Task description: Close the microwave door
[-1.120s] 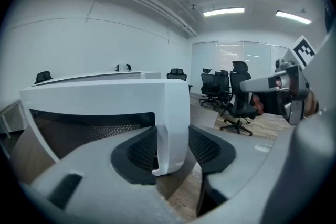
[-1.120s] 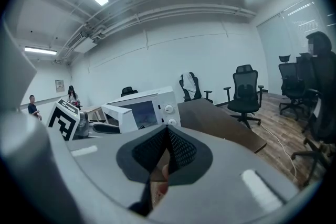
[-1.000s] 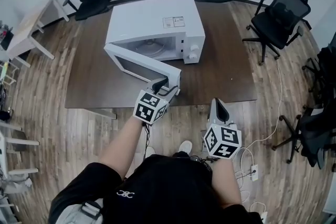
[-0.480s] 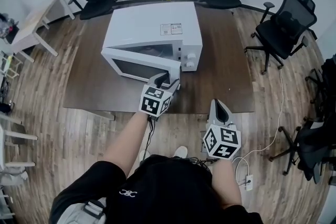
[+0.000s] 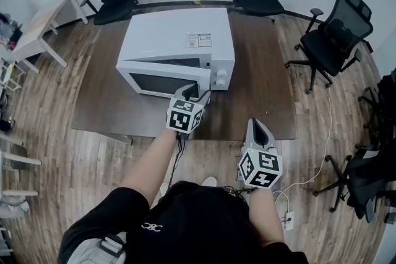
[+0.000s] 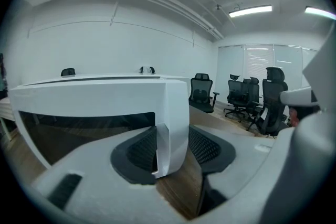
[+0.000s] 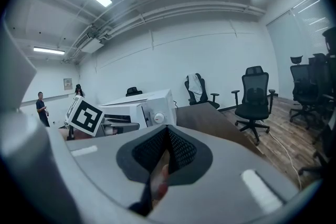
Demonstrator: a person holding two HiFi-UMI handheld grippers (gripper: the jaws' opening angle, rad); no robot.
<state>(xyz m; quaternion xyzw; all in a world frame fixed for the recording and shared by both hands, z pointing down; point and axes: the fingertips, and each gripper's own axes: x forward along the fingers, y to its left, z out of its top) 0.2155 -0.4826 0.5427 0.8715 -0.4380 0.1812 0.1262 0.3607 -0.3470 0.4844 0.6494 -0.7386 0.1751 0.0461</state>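
Right gripper (image 5: 257,127): you hold it back at the near table edge with its jaws pressed together on nothing; it looks like the spare hand.
Left gripper (image 5: 193,93): clamped across the free edge of the microwave door (image 5: 162,83), one pad on each face, which would let you steer the swing.
Microwave door position: almost home, with a narrow gap left on the knob side.
Microwave (image 5: 176,34): stands on the brown table (image 5: 260,71), front toward you.
Knobs (image 5: 218,74): two, right of the door; no marking is legible.
Sticker (image 5: 199,40): on the top panel; print too small to read.
Brand: none readable.
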